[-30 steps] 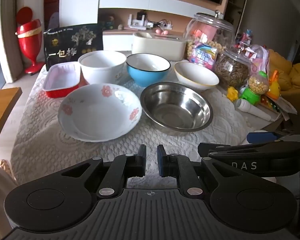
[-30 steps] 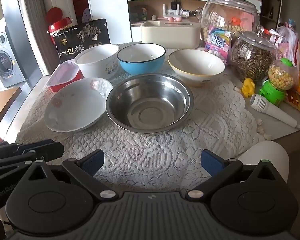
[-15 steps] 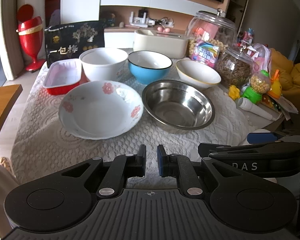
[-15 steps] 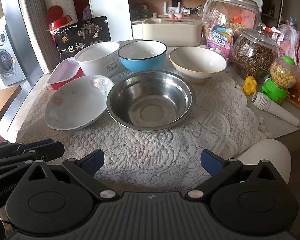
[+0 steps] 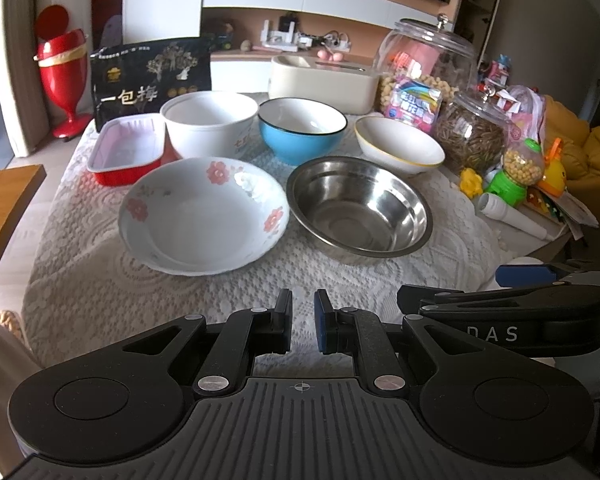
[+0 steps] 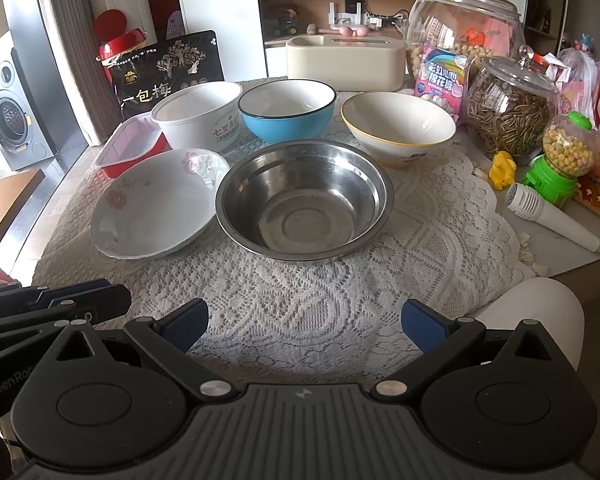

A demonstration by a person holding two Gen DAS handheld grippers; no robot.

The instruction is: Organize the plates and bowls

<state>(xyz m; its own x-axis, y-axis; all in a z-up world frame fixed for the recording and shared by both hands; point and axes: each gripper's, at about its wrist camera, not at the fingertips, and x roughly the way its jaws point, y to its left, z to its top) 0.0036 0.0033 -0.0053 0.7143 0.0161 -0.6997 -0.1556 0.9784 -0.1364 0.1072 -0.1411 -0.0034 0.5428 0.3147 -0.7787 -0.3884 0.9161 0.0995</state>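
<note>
Left tongs (image 5: 302,322) nearly together, right tongs (image 6: 304,322) wide apart, both empty, short of the steel bowl (image 6: 304,204). Nothing is stacked yet; the next move likely needs a rim grip. The floral plate (image 5: 204,216) sits left of it, three bowls behind. The red tray (image 6: 130,146) is half hidden.

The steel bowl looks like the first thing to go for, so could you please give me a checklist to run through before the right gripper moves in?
1. Right gripper open, empty: ok.
2. Steel bowl empty, upright: ok.
3. Near rim unobstructed over the lace cloth: ok.
4. Clearance from the floral plate: not ok, rims look touching.
5. Left gripper ready to grasp: not ok, nearly shut.
6. Stacking spot decided: cannot tell.
</note>
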